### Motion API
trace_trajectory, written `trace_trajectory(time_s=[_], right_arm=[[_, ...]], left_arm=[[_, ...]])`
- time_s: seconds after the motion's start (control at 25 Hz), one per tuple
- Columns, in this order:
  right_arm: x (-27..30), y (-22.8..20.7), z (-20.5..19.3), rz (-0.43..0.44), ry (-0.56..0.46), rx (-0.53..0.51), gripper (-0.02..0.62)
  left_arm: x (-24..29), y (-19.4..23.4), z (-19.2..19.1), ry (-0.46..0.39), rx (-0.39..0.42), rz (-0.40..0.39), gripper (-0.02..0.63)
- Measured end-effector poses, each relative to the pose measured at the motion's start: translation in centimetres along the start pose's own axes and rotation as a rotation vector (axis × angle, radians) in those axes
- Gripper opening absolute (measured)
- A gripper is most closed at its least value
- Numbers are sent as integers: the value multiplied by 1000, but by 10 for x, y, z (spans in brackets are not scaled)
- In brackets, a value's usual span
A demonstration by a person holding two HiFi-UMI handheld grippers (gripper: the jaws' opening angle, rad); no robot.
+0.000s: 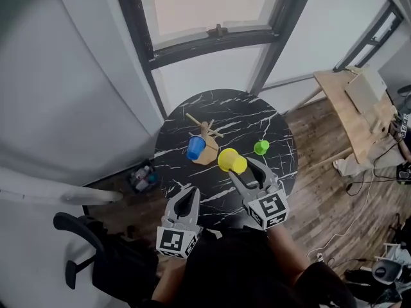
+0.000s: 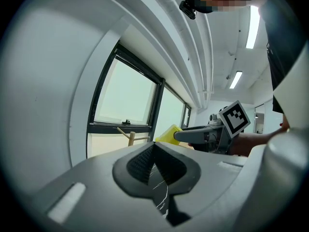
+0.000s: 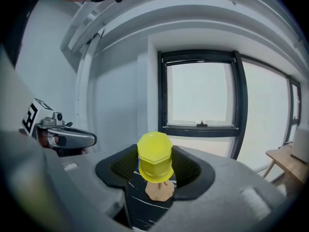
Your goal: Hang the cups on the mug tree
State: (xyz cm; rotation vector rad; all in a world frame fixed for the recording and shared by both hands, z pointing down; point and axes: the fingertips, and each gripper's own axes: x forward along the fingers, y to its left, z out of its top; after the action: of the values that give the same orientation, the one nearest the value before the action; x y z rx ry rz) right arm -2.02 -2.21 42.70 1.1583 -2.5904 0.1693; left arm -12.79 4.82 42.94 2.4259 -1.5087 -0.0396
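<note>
Round marble desk (image 1: 247,108) by the window: blue cup (image 1: 195,147) seems hung on the mug tree (image 1: 205,130) mid-desk. Right tongs (image 1: 241,169) grasp the yellow cup (image 1: 230,160). Green cup (image 1: 261,147) waits near the right edge. Left tongs (image 1: 189,194) are clenched and empty.

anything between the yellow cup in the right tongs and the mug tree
Nothing visible does. The yellow cup in the right tongs is right before the mug tree. The blue cup is at the tree's left side, the green cup off to the right, both outside the path.
</note>
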Motion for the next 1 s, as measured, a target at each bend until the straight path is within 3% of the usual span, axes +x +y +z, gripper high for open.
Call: trace_trajectory(time_s=[0.4, 1.0], right_arm=[[36, -27, 14, 19, -26, 17, 219], [84, -38, -11, 80, 23, 61, 219]], left_arm=[[32, 16, 1, 22, -18, 34, 2], [61, 32, -11, 66, -42, 57, 2]])
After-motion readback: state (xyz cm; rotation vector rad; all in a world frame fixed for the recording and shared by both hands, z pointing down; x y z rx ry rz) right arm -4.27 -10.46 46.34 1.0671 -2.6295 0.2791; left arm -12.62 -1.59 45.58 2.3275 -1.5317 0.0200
